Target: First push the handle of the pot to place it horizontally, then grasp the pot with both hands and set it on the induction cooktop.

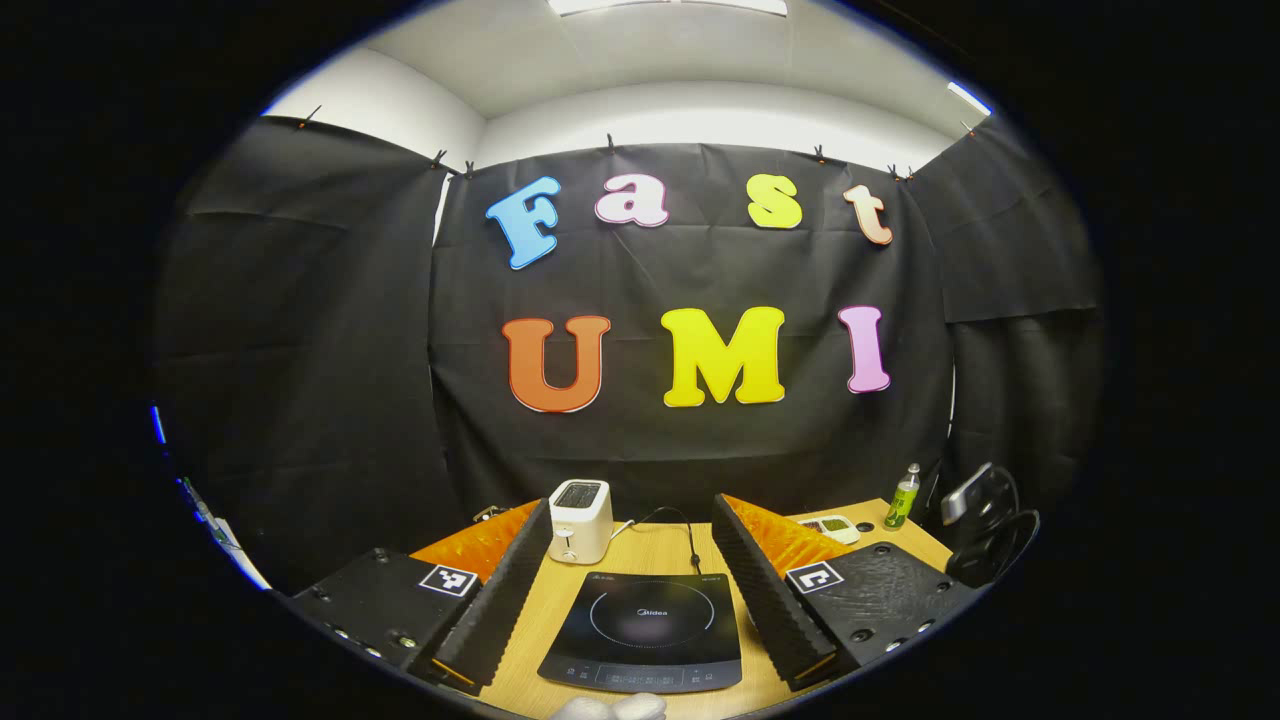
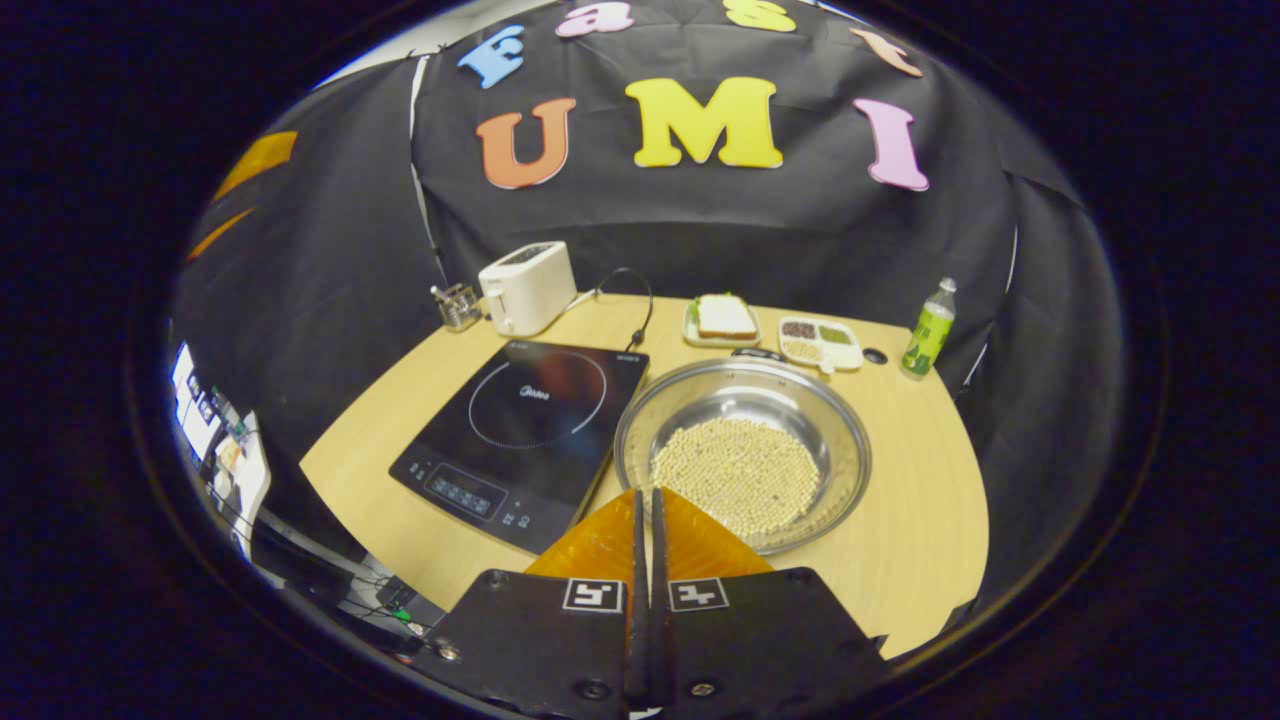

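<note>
**Pot beside the cooktop, tongs not touching it**

The pot (image 2: 742, 452) is seen in the right gripper view as a shiny round metal vessel with pale beans in its bottom. It stands on the wooden worktop (image 2: 920, 500), just beside the right edge of the black induction cooktop (image 2: 525, 425), not on it. I cannot tell where its handle is. The right tongs (image 2: 645, 510) are at the bottom of this view with the two fingers closed together, with nothing between them; their tips are at the near rim of the pot, and I cannot tell if they touch it. Behind the cooktop stands a white toaster (image 2: 527, 285). Farther back are a plate with a sandwich (image 2: 722, 320), a small divided dish (image 2: 820, 342) and a green bottle (image 2: 929, 330).

In the left gripper view the left tongs (image 1: 632, 530) are opened wide and hold nothing. Between the two fingers the induction cooktop (image 1: 645, 630) lies on the worktop (image 1: 650, 555), and the toaster (image 1: 580, 518) stands behind it. The green bottle (image 1: 903, 497) is at the far right, near the divided dish (image 1: 830, 527).
</note>
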A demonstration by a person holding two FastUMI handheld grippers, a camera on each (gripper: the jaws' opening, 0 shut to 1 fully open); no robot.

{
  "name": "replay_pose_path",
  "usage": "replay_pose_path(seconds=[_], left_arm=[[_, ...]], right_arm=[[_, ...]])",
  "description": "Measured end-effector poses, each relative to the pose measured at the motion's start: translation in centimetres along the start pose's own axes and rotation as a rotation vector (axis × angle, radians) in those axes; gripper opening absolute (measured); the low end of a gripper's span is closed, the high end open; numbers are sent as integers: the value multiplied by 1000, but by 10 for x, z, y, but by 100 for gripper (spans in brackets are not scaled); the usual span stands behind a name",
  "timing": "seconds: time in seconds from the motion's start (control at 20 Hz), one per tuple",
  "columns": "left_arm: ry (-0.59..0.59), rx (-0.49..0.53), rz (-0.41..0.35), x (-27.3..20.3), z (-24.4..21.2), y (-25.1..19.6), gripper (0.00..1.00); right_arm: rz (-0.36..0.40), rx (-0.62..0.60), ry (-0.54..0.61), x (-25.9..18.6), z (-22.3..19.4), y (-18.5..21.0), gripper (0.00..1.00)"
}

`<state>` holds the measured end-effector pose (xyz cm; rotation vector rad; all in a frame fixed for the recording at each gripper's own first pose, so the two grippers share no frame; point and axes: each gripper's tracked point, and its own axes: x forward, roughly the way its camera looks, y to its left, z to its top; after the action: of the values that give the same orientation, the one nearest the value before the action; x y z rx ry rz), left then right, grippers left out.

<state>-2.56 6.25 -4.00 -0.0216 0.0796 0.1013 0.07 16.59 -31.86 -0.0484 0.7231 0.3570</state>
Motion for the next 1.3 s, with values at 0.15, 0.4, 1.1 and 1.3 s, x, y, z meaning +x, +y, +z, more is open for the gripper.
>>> replay_pose_path(seconds=[0.15, 0.4, 1.1, 1.3], left_arm=[[6, 6, 24, -3, -2, 10, 96], [24, 17, 62, -8, -9, 26, 96], [51, 21, 64, -3, -18, 29, 96], [47, 25, 62, -2, -17, 28, 96]], right_arm=[[6, -1, 80, 18, -34, 5, 4], [-1, 9, 155, 46, -59, 3, 0], [-48, 51, 214, 58, -86, -24, 0], [-61, 47, 216, 54, -91, -36, 0]])
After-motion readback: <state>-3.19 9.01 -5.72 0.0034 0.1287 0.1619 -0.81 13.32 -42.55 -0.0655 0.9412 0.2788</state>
